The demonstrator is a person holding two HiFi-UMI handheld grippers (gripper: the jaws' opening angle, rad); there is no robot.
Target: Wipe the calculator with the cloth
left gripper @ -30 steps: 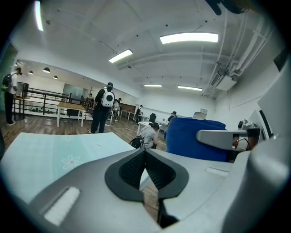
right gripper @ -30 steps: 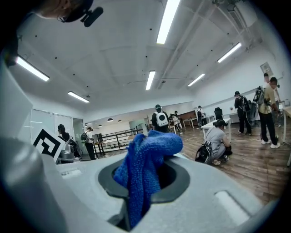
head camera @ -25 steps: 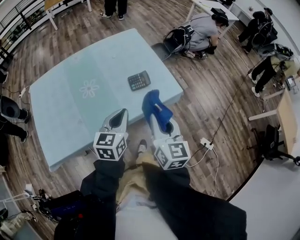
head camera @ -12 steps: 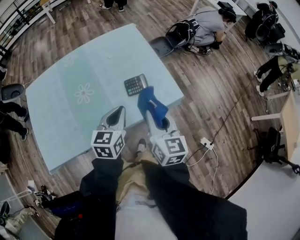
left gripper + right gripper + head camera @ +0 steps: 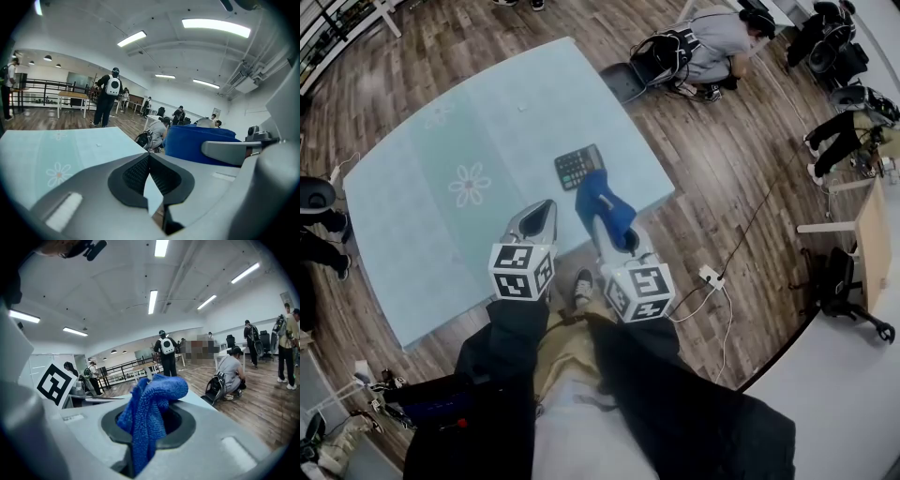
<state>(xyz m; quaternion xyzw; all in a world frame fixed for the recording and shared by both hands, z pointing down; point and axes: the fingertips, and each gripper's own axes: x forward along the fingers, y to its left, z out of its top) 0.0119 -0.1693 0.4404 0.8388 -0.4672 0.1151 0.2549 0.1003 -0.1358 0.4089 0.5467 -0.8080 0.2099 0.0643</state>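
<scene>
In the head view, a pale blue bench (image 5: pixel 403 216) with a printed flower (image 5: pixel 470 185) is seen from above on a wooden floor (image 5: pixel 722 169). The calculator (image 5: pixel 579 166) lies flat on the bench, near its right edge. The left gripper (image 5: pixel 544 210) and the right gripper (image 5: pixel 602 227) are held side by side over the near part of the bench. A blue cloth (image 5: pixel 602 204) bulges from the tip of the right gripper, and its far end is seen just at the calculator's near edge. Whether the two touch cannot be told. A crouching person in grey (image 5: pixel 710 42) is seen on the floor beyond the bench.

In the left gripper view, the fingers (image 5: pixel 136 174) are pressed together at their tips and nothing is held between them. The bench is seen beyond them, and the cloth (image 5: pixel 197 142) shows to the right.

In the right gripper view, the cloth (image 5: pixel 157 397) is pinched between the fingers of the right gripper (image 5: pixel 151 422) and stands up in a bunch above them. The calculator is not seen in this view.
</scene>
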